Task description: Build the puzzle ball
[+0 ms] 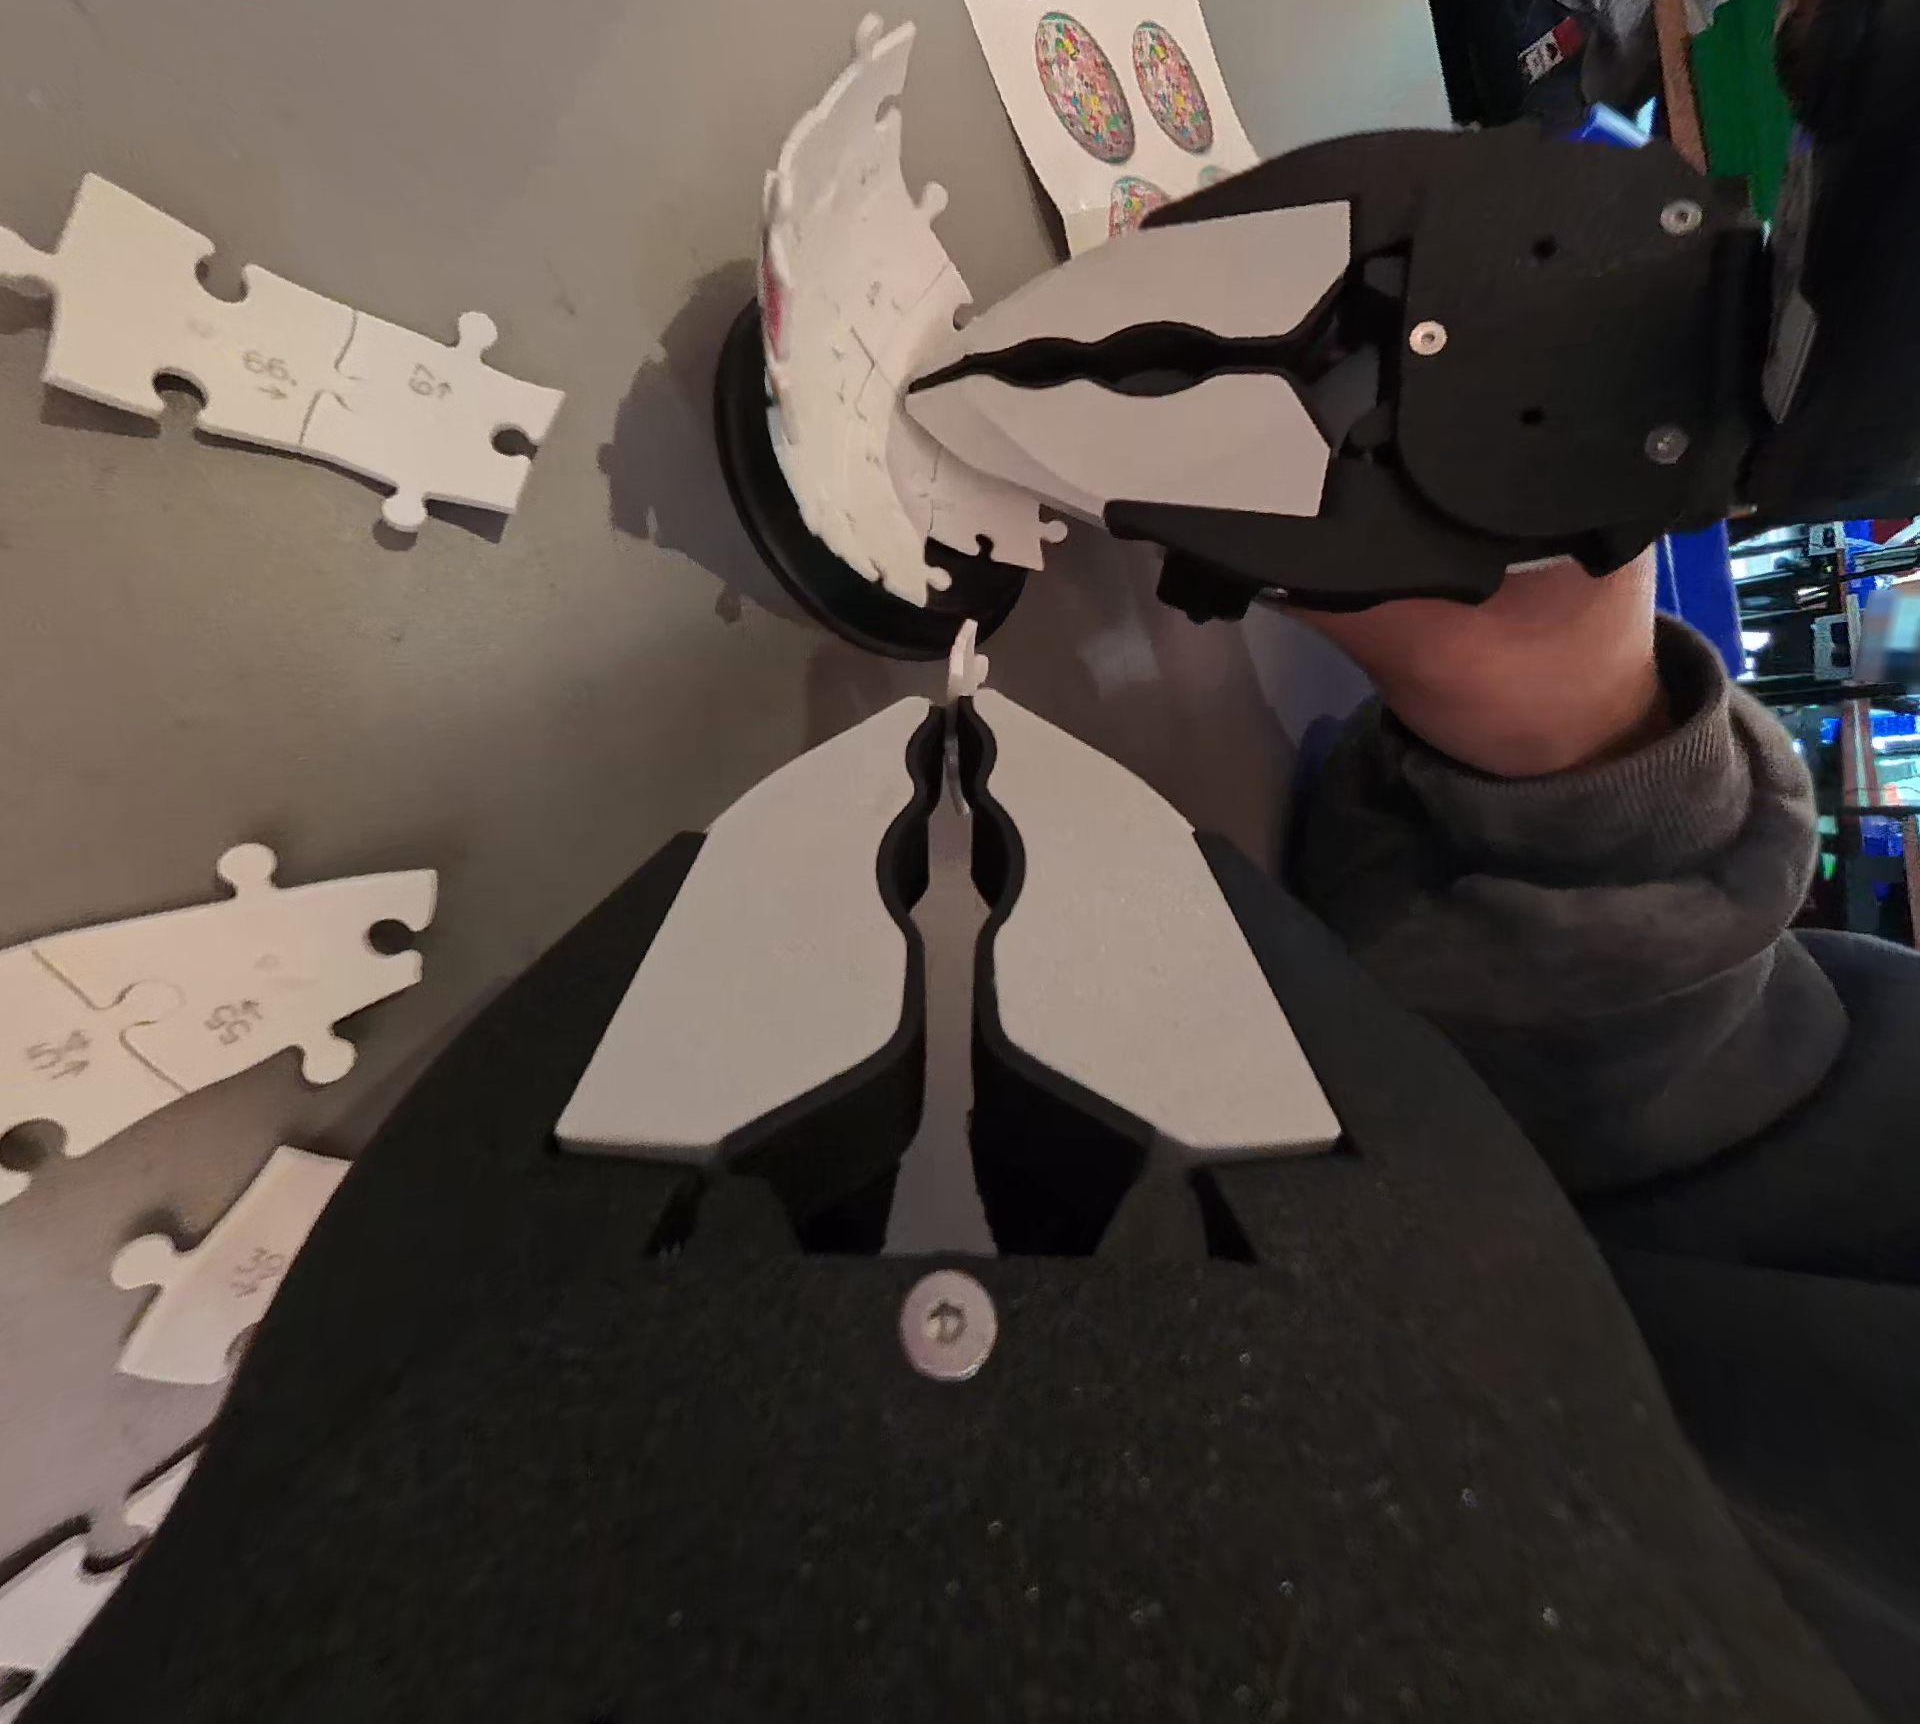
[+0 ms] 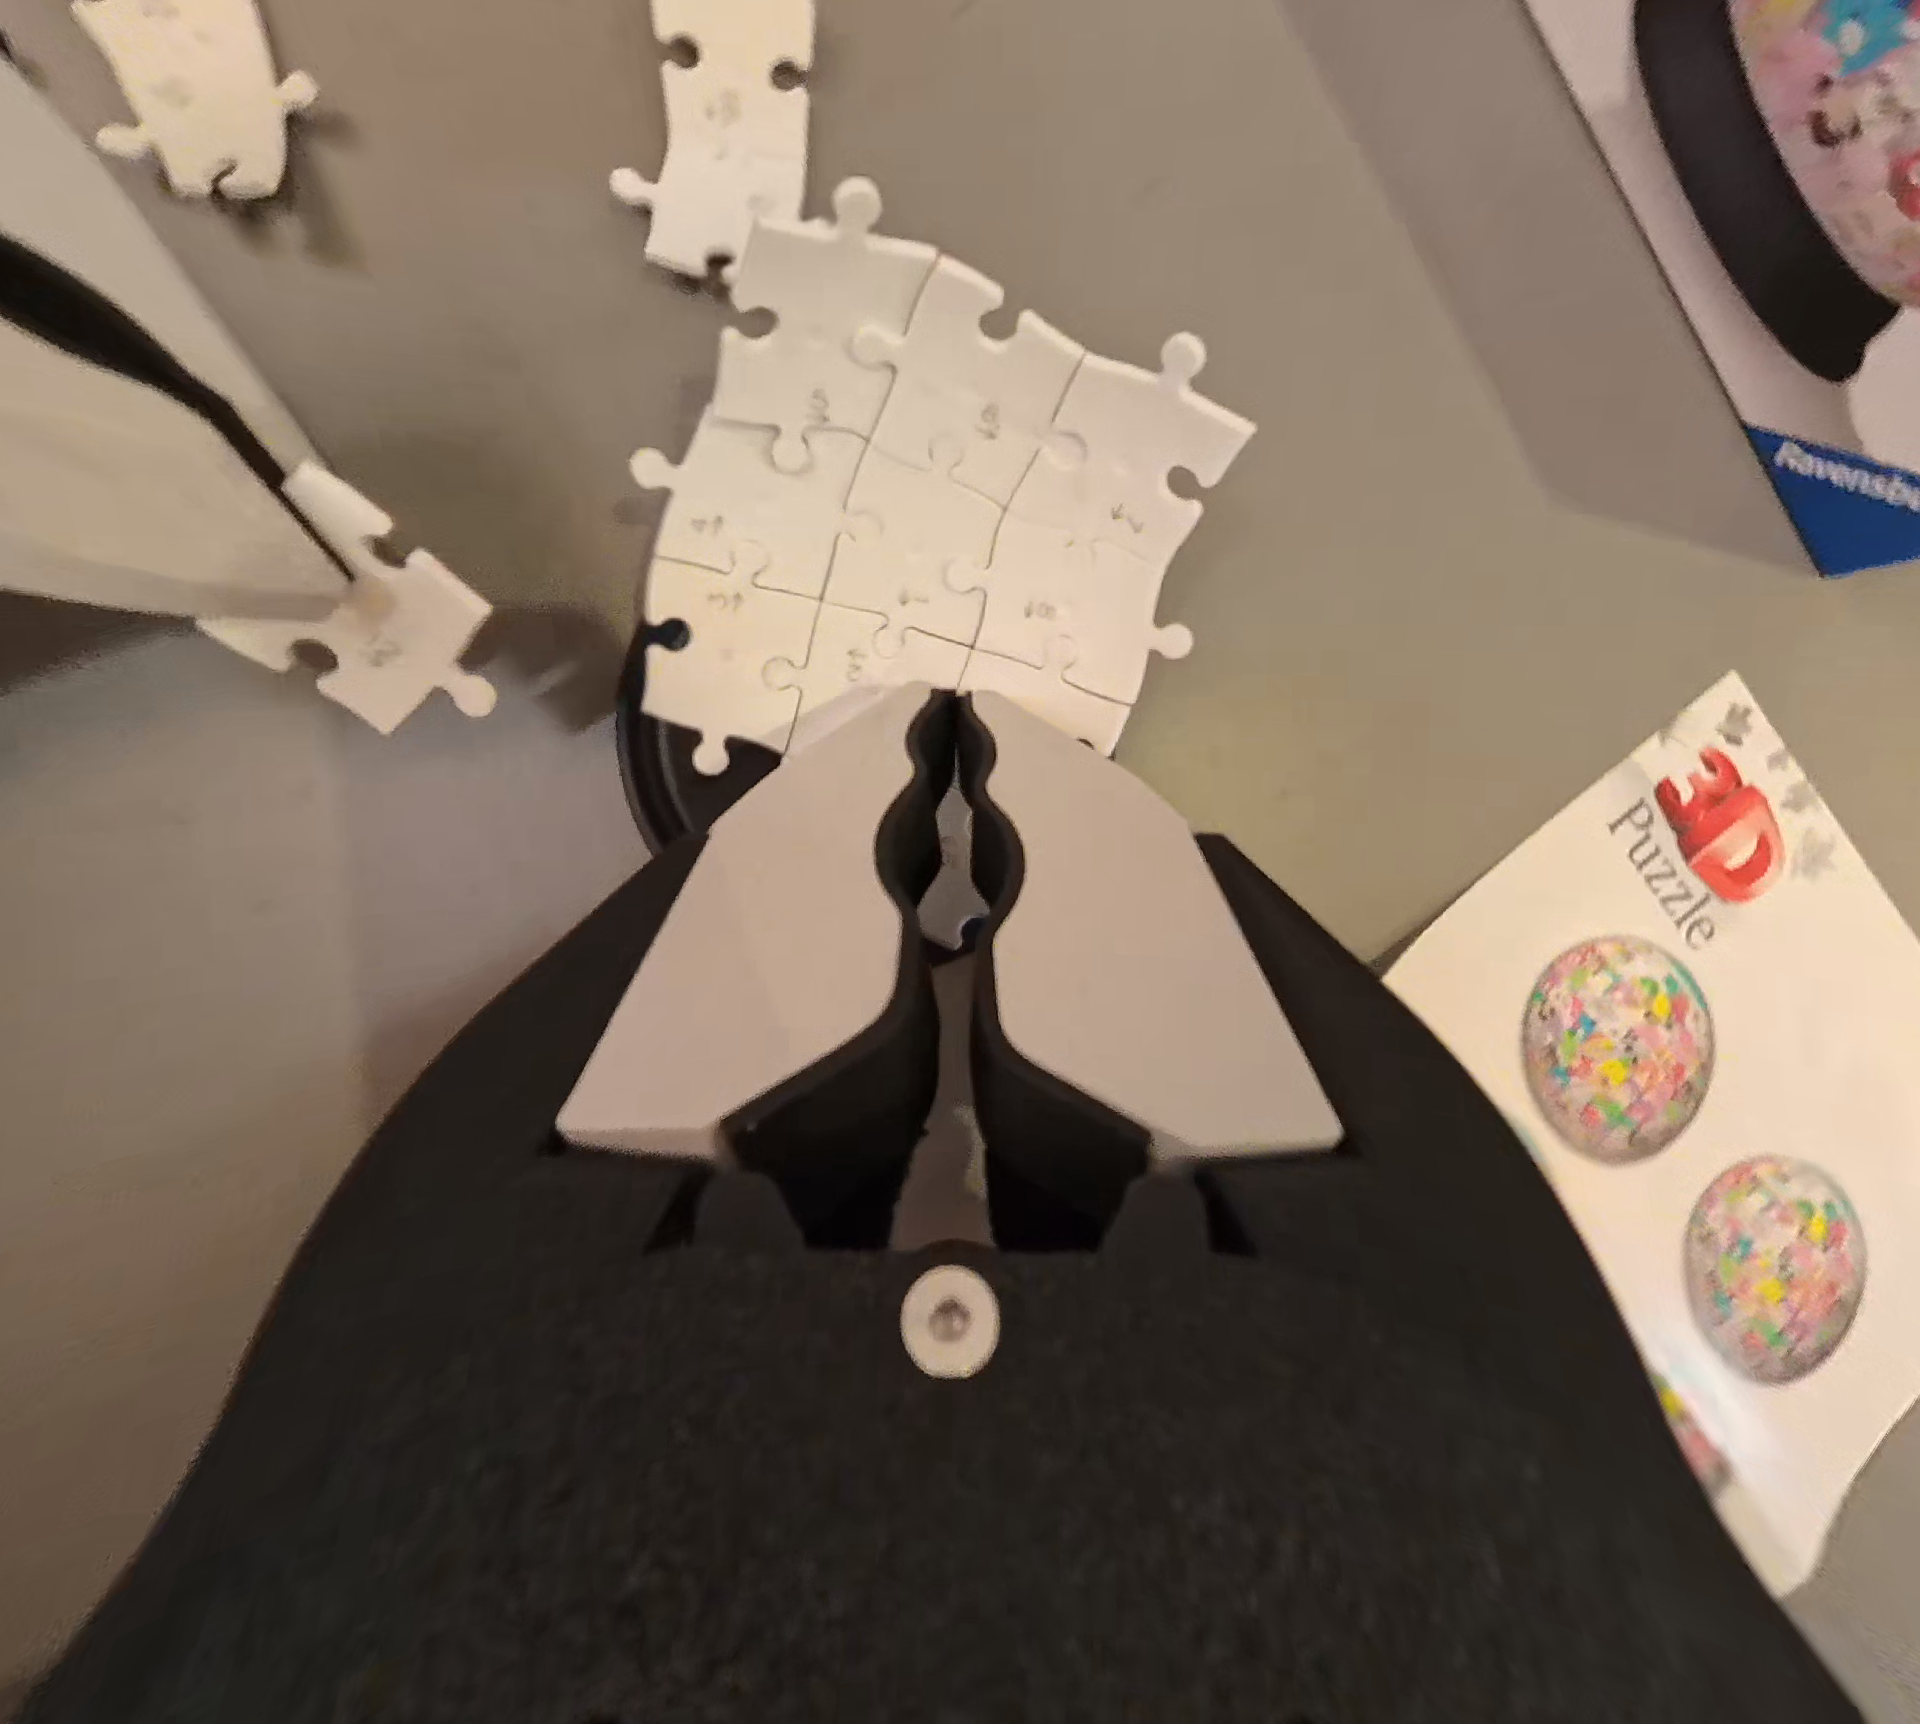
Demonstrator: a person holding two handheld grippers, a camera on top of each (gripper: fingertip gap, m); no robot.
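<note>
Left wrist view shows the left gripper (image 1: pixel 951 713) pinching one white piece (image 1: pixel 964 658) just beside the black stand (image 1: pixel 748 469) in the table's (image 1: pixel 416 64) middle, while the right gripper (image 1: pixel 925 396) squeezes the edge of the curved patch (image 1: pixel 842 240) sitting on that stand.

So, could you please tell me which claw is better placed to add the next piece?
Probably the left claw: it pinches a loose piece near the assembled section, which the right claw grips.
</note>
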